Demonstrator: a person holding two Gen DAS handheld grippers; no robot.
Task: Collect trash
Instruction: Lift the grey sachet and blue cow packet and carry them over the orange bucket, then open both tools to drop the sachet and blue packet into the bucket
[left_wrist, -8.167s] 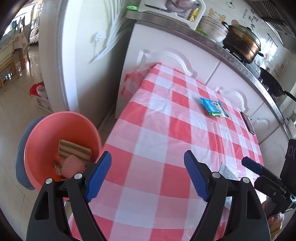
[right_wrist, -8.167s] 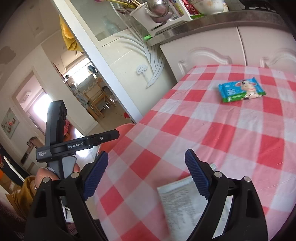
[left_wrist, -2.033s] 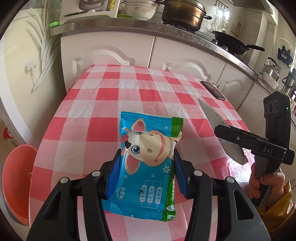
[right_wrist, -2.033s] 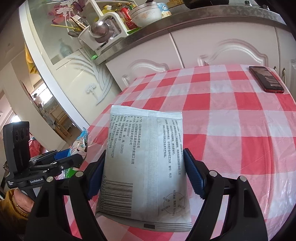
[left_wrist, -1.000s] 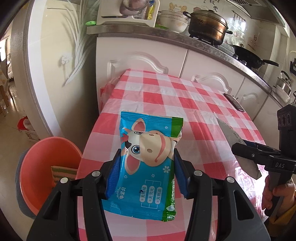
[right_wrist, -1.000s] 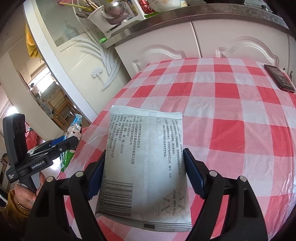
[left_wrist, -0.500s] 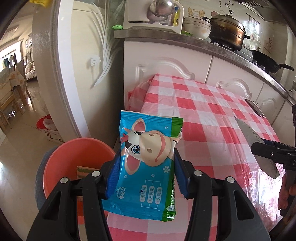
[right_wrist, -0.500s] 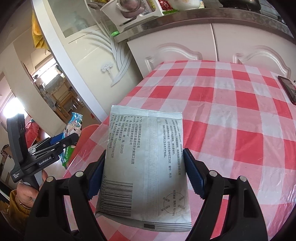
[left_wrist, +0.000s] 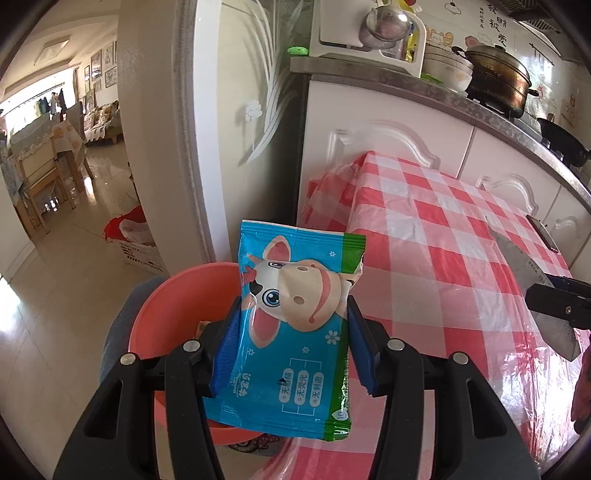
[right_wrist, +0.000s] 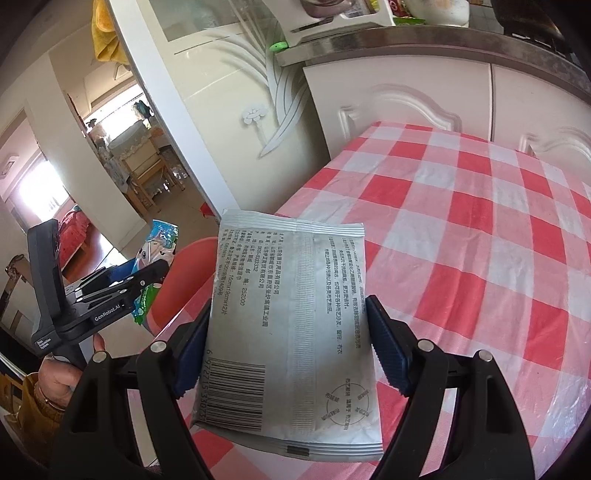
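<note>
Left wrist: the left tool (left_wrist: 291, 354) clamps a blue packet (left_wrist: 295, 328) over the pink bin (left_wrist: 177, 310); the right tool (right_wrist: 288, 354) grips a grey packet (right_wrist: 291, 325) above the desk (right_wrist: 480, 240).

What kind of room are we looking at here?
Most likely a home kitchen. A lidded cooking pot sits on a stove on the countertop, white cabinet doors run beneath it, and a table with a red checked cloth stands beside them.

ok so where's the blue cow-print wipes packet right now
In the left wrist view, the blue cow-print wipes packet is clamped in the left gripper, held over the round pink plastic basin beside the red-checked table.
</note>
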